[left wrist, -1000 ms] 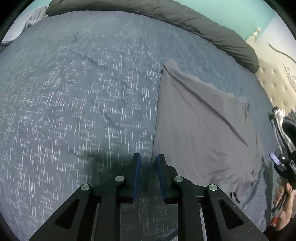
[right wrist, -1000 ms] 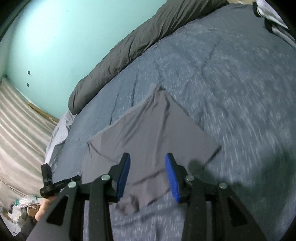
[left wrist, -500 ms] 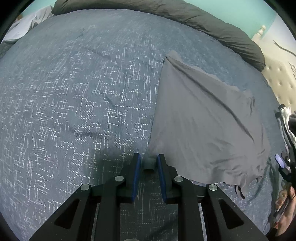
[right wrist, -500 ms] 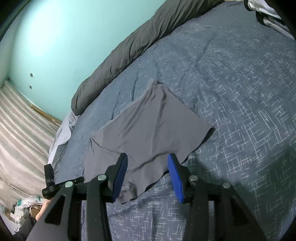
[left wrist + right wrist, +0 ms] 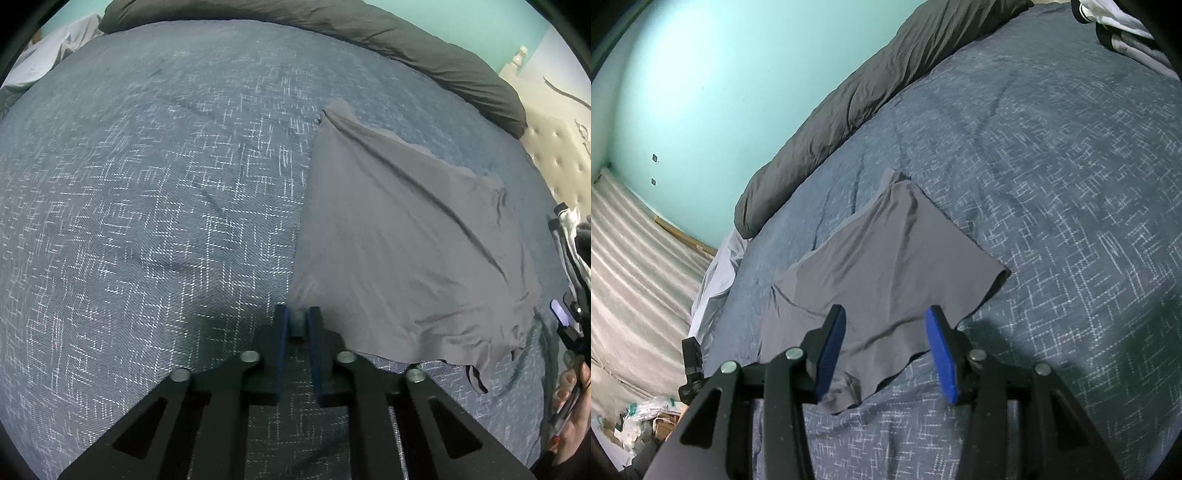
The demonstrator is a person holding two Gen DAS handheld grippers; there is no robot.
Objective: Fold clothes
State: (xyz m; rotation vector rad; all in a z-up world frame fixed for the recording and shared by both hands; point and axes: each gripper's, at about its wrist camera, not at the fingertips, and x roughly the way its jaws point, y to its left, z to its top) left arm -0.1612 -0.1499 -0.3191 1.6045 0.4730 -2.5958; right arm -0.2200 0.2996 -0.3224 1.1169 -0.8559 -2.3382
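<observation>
A grey garment [image 5: 406, 240] lies folded flat on the blue patterned bedspread [image 5: 147, 203]. My left gripper [image 5: 297, 323] is shut on the garment's near left corner, low on the bed. In the right wrist view the same garment [image 5: 886, 266] lies ahead. My right gripper [image 5: 886, 332] is open and empty, hovering just above the garment's near edge, with its blue pads [image 5: 938, 350] wide apart. The right gripper also shows at the right edge of the left wrist view [image 5: 569, 317].
A dark grey rolled duvet [image 5: 369, 33] runs along the far side of the bed by the teal wall [image 5: 701, 74]. Striped clothes [image 5: 1123, 29] lie at the far right. A tufted headboard [image 5: 554, 155] stands to the right. A pale sheet [image 5: 720, 266] hangs at the left.
My left gripper has closed tighter on the garment's corner. My right gripper has drawn back a little toward the garment's near edge, still open. The garment has settled flatter.
</observation>
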